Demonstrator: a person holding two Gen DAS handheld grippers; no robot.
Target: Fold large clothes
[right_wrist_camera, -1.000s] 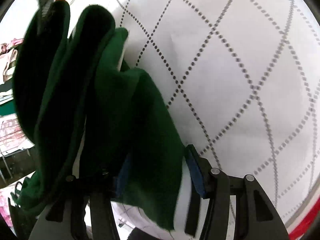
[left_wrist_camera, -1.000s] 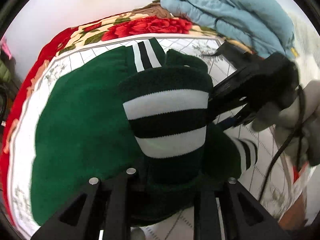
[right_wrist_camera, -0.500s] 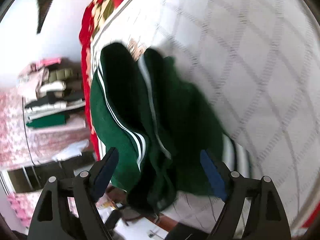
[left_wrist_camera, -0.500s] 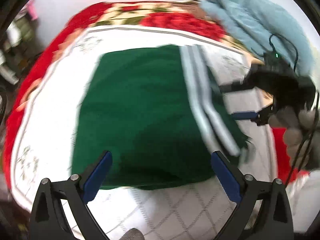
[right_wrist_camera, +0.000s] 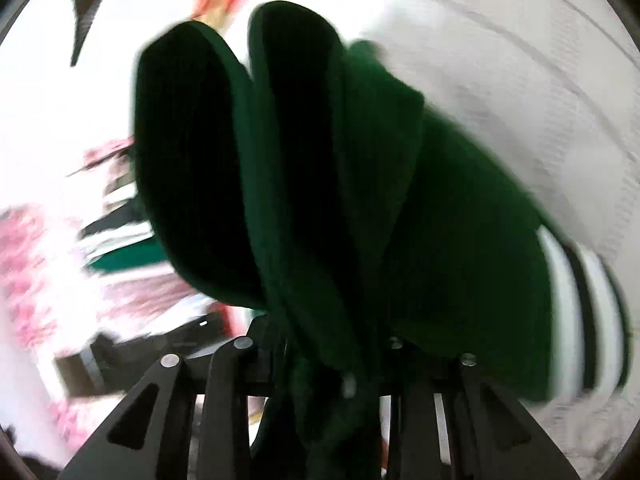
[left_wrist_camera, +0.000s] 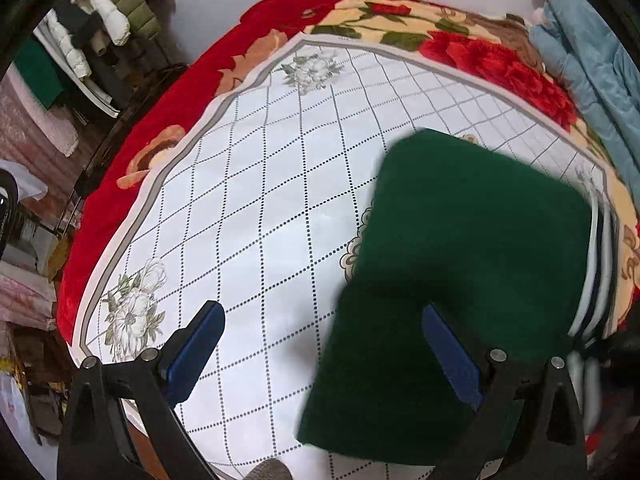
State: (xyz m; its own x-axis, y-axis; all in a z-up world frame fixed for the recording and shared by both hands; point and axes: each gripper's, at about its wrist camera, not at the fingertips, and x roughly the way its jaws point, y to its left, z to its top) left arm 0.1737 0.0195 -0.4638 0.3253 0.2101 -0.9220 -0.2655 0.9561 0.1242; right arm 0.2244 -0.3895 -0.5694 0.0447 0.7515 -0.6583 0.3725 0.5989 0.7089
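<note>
Shifting off toward four o'clock, the green garment (left_wrist_camera: pixel 452 264) is now lying folded on the quilted bed cover (left_wrist_camera: pixel 260 208). Left tongs (left_wrist_camera: pixel 324 354) are hanging spread wide, holding nothing. Right tongs (right_wrist_camera: pixel 320 360) are seemingly pinching bunched green folds, though it's blurry.

black fingers (left_wrist_camera: pixel 192 360), blue pads (left_wrist_camera: pixel 452 356), silver screws (right_wrist_camera: pixel 170 359)

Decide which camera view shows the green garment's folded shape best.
The left wrist view: the green garment appears as a folded block over the quilted mat. The right wrist view shows only blurred dark folds bunched at the right hand-held gripper.
</note>
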